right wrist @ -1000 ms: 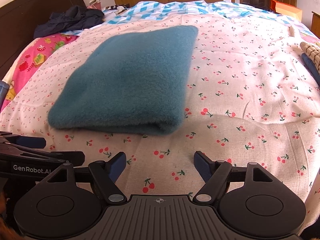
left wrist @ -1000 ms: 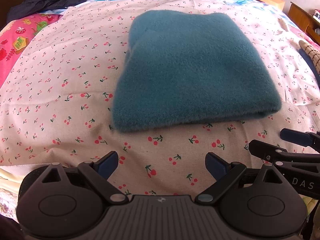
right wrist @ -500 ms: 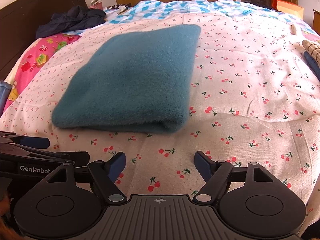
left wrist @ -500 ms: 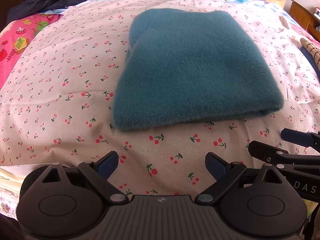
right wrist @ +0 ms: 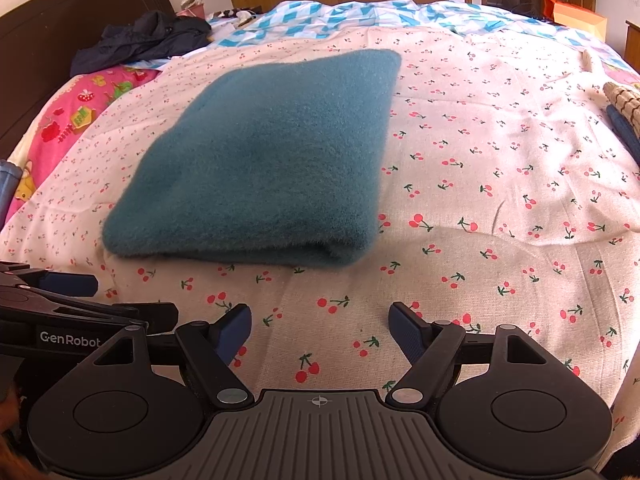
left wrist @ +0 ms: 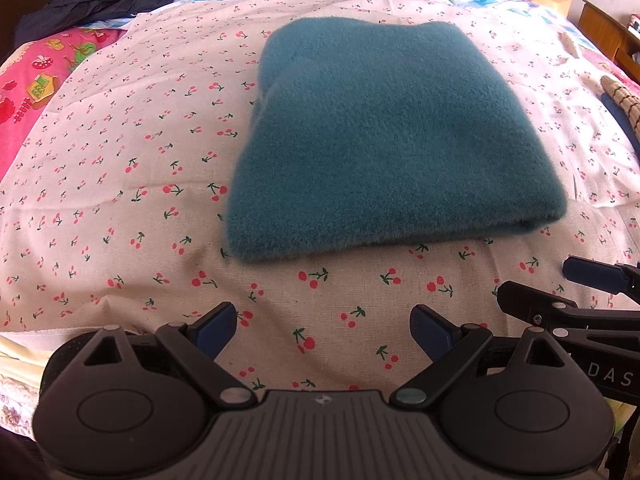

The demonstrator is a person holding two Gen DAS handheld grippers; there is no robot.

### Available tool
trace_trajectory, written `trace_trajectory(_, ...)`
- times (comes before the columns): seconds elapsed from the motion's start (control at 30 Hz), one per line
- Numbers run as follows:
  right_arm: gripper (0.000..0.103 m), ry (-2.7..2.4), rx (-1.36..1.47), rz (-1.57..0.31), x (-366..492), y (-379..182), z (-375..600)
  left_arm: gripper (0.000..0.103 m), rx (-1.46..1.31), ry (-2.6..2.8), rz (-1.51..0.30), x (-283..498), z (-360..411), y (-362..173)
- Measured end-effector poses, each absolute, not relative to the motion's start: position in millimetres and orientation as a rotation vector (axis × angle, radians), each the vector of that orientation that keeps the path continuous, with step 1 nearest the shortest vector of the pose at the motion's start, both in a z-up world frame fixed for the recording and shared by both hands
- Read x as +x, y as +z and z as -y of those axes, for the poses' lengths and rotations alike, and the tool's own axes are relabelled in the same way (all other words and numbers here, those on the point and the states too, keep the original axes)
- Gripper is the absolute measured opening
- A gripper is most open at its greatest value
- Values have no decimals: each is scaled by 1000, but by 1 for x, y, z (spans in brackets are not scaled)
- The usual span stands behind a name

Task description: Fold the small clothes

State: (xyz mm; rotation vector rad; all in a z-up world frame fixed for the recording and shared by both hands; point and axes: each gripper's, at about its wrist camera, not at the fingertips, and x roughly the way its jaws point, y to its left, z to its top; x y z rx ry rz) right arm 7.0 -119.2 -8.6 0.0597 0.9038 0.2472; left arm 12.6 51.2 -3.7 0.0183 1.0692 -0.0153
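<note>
A teal fleece garment (left wrist: 384,136) lies folded into a thick rectangle on the cherry-print sheet (left wrist: 120,184); the right wrist view shows the garment (right wrist: 272,160) left of centre, its folded edge facing me. My left gripper (left wrist: 322,330) hovers open over bare sheet just in front of the garment, nothing between its blue pads. My right gripper (right wrist: 320,330) is open too, empty, short of the garment's near right corner. Each gripper shows at the edge of the other's view: the right gripper (left wrist: 580,292) and the left gripper (right wrist: 80,296).
A dark jacket (right wrist: 140,40) lies at the bed's far left by the dark headboard (right wrist: 60,20). A pink cartoon-print cover (left wrist: 36,84) runs along the left. A blue-and-white checked blanket (right wrist: 360,16) lies beyond. A striped rolled item (right wrist: 624,104) sits at the right edge.
Both views drifted very slightly, so the garment sits a touch higher in frame. Both grippers stay open and the garment has not moved.
</note>
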Motion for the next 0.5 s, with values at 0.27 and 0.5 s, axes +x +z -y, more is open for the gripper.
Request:
trace_trajectory(0.27, 77, 244, 53, -900, 7, -9, 120, 98, 25, -15, -1065, 12, -50, -3)
trace_trajectory(0.5, 77, 243, 52, -902, 7, -9, 119, 98, 29, -11, -1066, 12, -50, -4)
